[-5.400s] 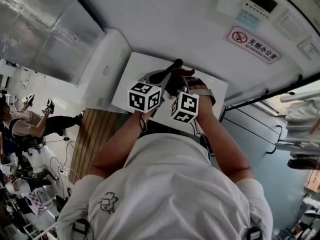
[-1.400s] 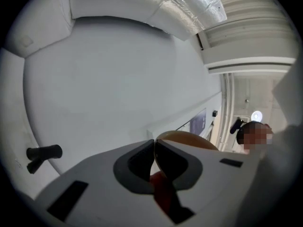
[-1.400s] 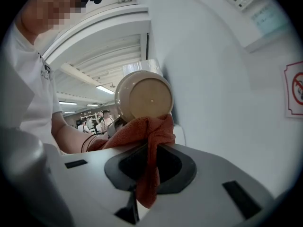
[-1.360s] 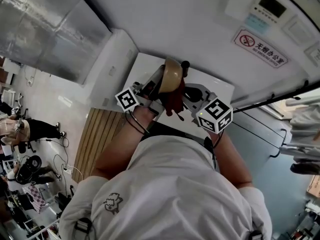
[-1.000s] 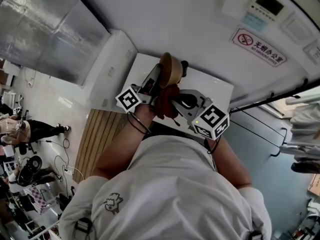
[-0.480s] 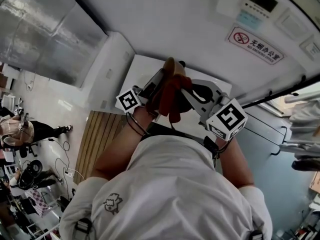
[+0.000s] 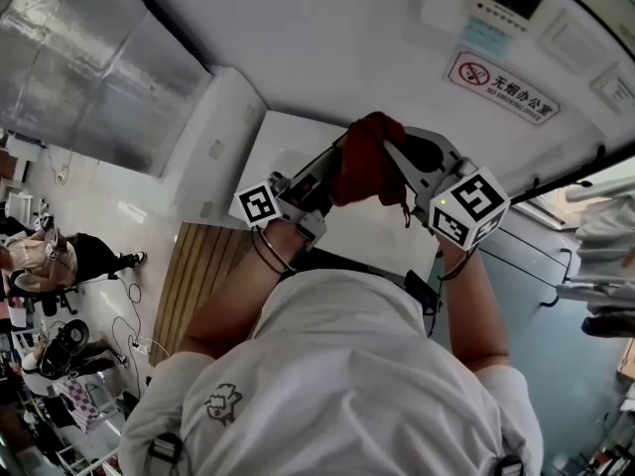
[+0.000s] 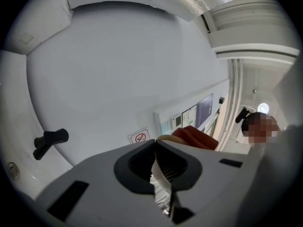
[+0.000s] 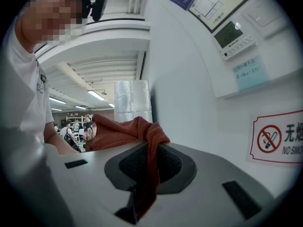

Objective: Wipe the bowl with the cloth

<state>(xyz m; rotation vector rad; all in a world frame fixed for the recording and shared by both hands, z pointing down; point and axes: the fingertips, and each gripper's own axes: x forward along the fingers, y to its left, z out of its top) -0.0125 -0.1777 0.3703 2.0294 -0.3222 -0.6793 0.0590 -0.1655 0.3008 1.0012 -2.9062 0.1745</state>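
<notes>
The bowl (image 8: 161,176) is up in the air above the white surface (image 7: 283,147). Its thin rim is pinched between the closed jaws of the left gripper (image 8: 155,144). The red cloth (image 9: 125,129) lies against it and hides it in the head view. The right gripper (image 9: 152,145) has its jaws clamped on a fold of this cloth. The risk, I think, is the narrow rim hold: a strong push with the cloth may lever the bowl out, and it would fall.

The white table (image 7: 281,145) fills the middle of the head view, and a black handled object (image 8: 50,139) seems to rest on it at the left gripper view's middle left
</notes>
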